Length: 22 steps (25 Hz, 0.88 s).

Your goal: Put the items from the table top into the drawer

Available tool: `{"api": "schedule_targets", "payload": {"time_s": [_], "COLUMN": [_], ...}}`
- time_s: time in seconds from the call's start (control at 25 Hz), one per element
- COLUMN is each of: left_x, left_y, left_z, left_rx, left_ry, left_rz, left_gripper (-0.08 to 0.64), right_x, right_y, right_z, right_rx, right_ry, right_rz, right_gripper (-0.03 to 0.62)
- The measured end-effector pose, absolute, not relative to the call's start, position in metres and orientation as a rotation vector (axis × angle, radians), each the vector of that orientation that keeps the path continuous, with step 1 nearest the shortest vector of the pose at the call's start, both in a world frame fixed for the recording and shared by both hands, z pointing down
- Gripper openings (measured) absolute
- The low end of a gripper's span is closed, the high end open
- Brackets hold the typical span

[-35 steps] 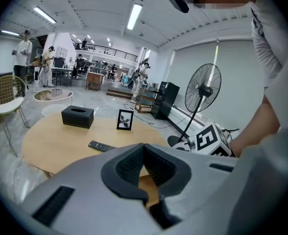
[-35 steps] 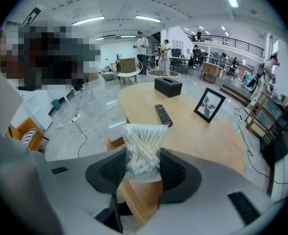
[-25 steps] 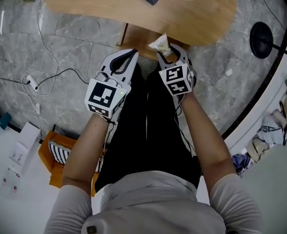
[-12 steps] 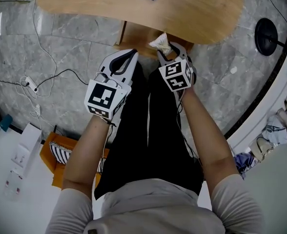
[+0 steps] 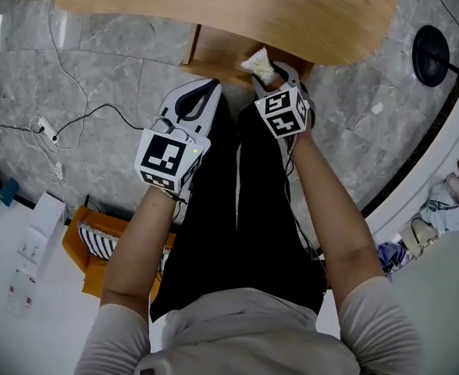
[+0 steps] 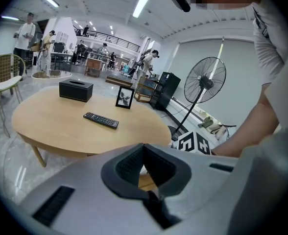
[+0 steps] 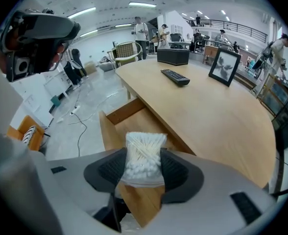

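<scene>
Wooden table (image 5: 315,14) at twelve o'clock, drawer (image 5: 218,53) open beneath. My right gripper (image 5: 275,73), pitched down, jaws just easing apart, grips a cotton-swab bag (image 5: 258,59); left gripper (image 5: 212,86) clenched.

Bright even overhead light, fisheye edges, dark corners

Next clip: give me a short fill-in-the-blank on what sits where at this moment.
The swab bag hangs over the open ___.
The long black thing lying on the table is a ___.
The left gripper has its jaws ___, with nothing between them.
Missing words: drawer; remote; shut.
</scene>
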<state>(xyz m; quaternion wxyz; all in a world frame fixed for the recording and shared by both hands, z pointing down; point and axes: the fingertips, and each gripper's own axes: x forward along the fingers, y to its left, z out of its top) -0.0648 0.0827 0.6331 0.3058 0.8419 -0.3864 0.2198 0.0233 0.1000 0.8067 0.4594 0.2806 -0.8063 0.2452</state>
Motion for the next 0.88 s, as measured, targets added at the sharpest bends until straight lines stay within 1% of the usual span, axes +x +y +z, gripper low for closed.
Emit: {"api": "schedule_targets", "payload": {"time_s": [0.16, 0.56, 0.88], "left_x": [-0.062, -0.057, -0.05], "left_y": [0.084, 0.075, 0.06], "left_z": [0.634, 0.621, 0.594], "left_rx": [2.222, 2.229, 2.246], "left_ry": [-1.021, -1.036, -1.062], "left_rz": [0.581, 0.575, 0.561], "left_gripper": [0.009, 0.009, 0.009], "right_x": [0.025, 0.029, 0.036], "right_y": [0.097, 0.089, 0.074], "right_z": [0.804, 0.786, 0.755], "right_rx": [0.701, 0.696, 0.705], "right_ry": [-1.999, -2.02, -2.041], "right_rz": [0.601, 0.575, 0.551], "right_gripper": [0.252, 0.255, 0.255]}}
